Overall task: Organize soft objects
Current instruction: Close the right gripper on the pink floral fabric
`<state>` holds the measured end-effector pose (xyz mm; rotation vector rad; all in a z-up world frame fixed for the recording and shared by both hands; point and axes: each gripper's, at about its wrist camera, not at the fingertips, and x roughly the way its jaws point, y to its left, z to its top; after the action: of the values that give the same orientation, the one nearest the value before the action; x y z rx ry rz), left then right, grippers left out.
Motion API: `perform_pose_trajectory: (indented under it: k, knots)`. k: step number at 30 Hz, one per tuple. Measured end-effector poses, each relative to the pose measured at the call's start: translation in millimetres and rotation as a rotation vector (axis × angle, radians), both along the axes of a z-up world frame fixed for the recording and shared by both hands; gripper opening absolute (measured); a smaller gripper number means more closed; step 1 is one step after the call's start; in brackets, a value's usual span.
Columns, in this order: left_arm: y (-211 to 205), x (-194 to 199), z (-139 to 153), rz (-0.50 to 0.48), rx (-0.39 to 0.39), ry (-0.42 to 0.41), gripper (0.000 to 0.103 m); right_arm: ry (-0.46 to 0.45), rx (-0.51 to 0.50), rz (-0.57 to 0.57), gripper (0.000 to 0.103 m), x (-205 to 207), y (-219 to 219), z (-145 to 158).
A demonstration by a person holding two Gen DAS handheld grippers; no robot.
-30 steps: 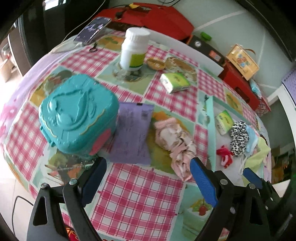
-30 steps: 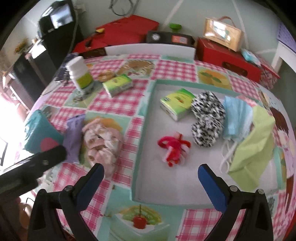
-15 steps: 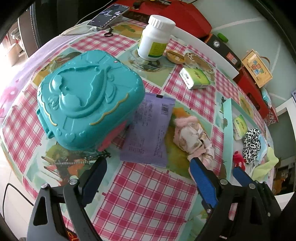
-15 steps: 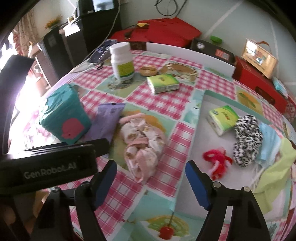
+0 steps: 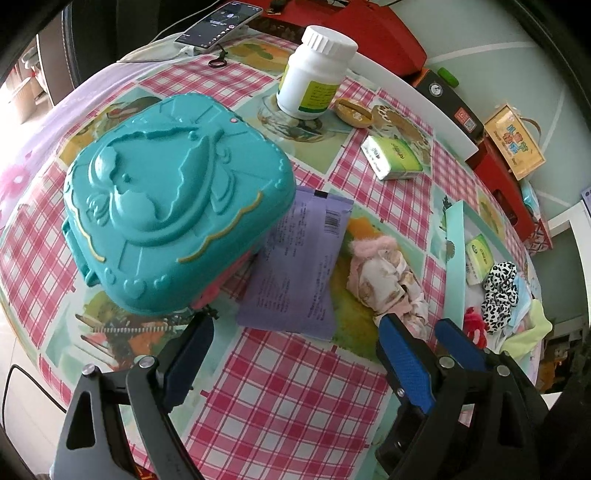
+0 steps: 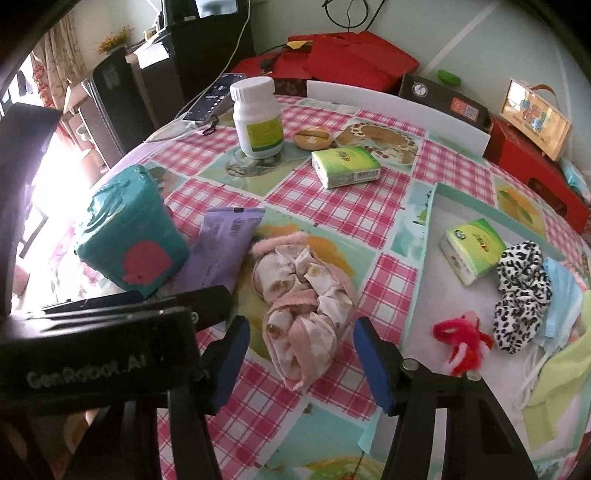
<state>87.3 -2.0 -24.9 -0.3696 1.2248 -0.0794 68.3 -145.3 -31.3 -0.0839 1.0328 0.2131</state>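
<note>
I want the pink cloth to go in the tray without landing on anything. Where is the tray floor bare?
The tray is bare on its left side, from the tissue pack down past the red fluffy item. Crowded on the right: leopard scrunchie, blue mask, green cloth.

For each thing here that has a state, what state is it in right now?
Teal case: shut, lid on.
White bottle: upright, capped.
Pink cloth: crumpled, on the table, outside the tray.
Phone: screen lit.
Left hand-held gripper: open, empty.
Right hand-held gripper: has been closing around the pink cloth, pads not yet pressing.
</note>
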Motion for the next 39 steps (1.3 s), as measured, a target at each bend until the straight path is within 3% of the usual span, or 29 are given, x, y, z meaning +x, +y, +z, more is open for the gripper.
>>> perform_pose_trajectory:
  k: [20, 31, 39]
  knots:
    - [-4, 4, -4, -0.013, -0.001, 0.012, 0.092, 0.054, -0.026, -0.010, 0.044, 11, 7, -18]
    - [-5, 5, -5, -0.021, -0.001, 0.016, 0.092, 0.068, -0.029, -0.014, 0.043, 13, 6, -21]
    - [-6, 6, -5, -0.022, 0.000, 0.015, 0.092, 0.071, 0.009, -0.042, 0.030, 13, 0, -18]
